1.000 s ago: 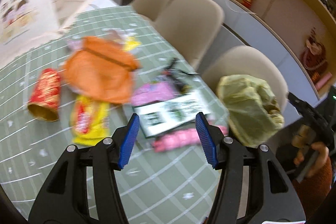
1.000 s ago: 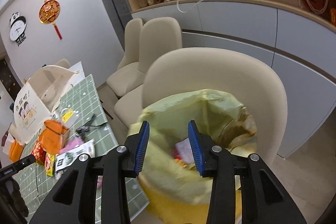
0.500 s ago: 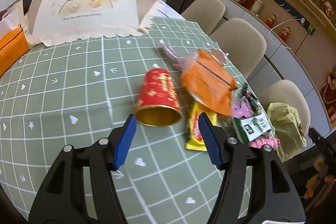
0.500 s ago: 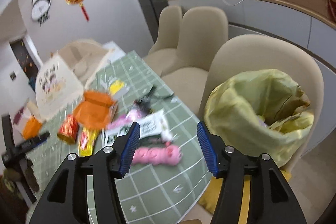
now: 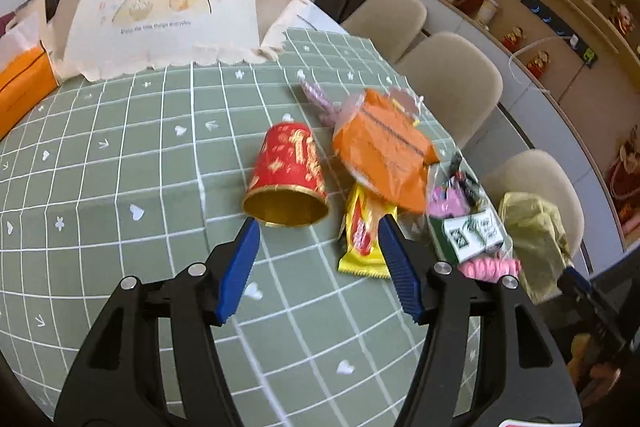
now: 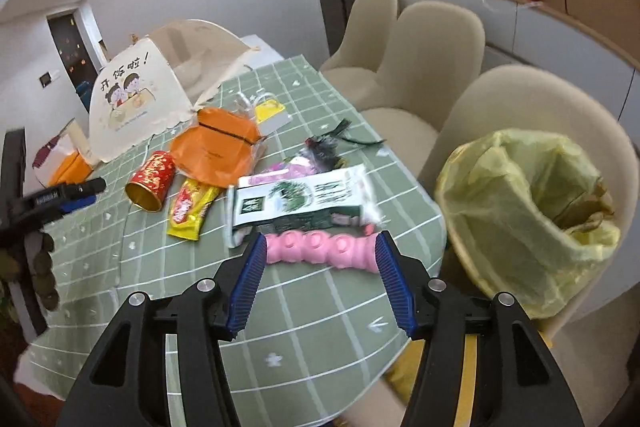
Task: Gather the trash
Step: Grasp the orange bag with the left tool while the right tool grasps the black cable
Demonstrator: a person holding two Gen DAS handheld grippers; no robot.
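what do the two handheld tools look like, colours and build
Both match: the left tool and right tool each have a black plastic frame with triangular cut-outs, silver round screws at the joints, and two blue ribbed pads. No cables or markings show.

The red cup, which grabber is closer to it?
Left. The left gripper sits just in front of the red cup's gold mouth. The right gripper is off by the pink toy, several wrappers away.

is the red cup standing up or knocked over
Knocked over. The red cup lies on its side on the green tablecloth, its gold-lined mouth facing the left tongs; nothing shows inside.
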